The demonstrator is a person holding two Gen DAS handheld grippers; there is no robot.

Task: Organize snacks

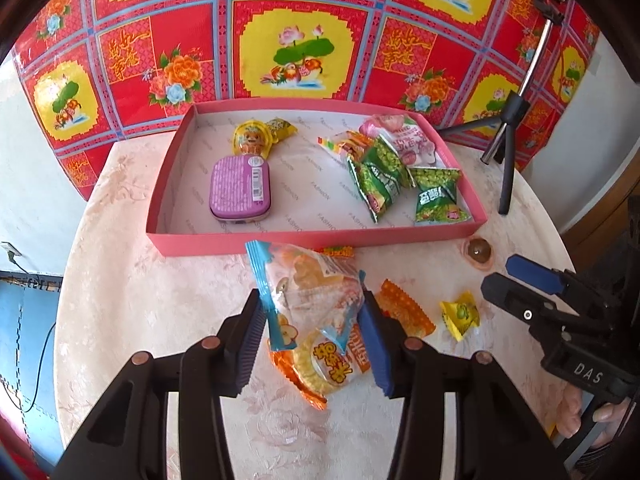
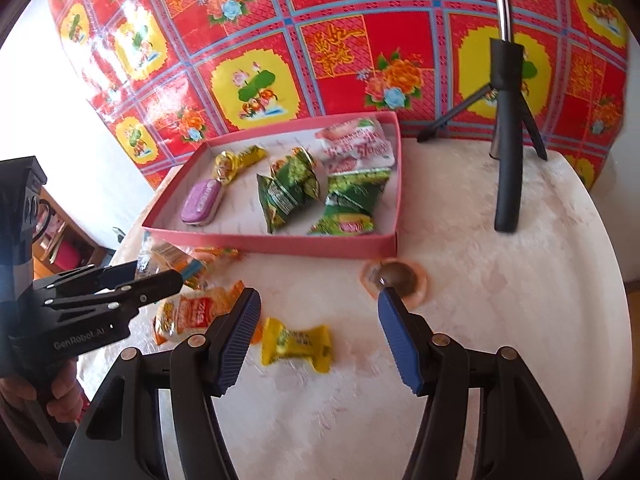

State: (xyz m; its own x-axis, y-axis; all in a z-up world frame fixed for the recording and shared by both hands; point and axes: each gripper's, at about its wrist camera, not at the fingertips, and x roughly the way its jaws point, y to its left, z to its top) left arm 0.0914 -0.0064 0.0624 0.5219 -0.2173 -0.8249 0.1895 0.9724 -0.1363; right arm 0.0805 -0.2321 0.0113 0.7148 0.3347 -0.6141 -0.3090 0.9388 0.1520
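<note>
My left gripper (image 1: 314, 316) is shut on a clear snack packet with blue edges (image 1: 308, 288) and holds it just in front of the pink box (image 1: 316, 237). The box holds a purple tin (image 1: 240, 188), a yellow candy (image 1: 252, 138), green pea packets (image 1: 380, 178) and a pink packet (image 1: 404, 140). An orange snack bag (image 1: 328, 364) lies under the held packet. My right gripper (image 2: 316, 316) is open above a yellow candy (image 2: 296, 344). A brown jelly cup (image 2: 396, 276) lies by its right fingertip. The right gripper also shows in the left wrist view (image 1: 516, 276).
A black tripod (image 2: 508, 140) stands on the table at the back right. A red flowered cloth (image 2: 320, 40) hangs behind the round table (image 2: 500, 300). An orange wrapper (image 1: 404, 308) and a yellow candy (image 1: 460, 314) lie right of my left gripper.
</note>
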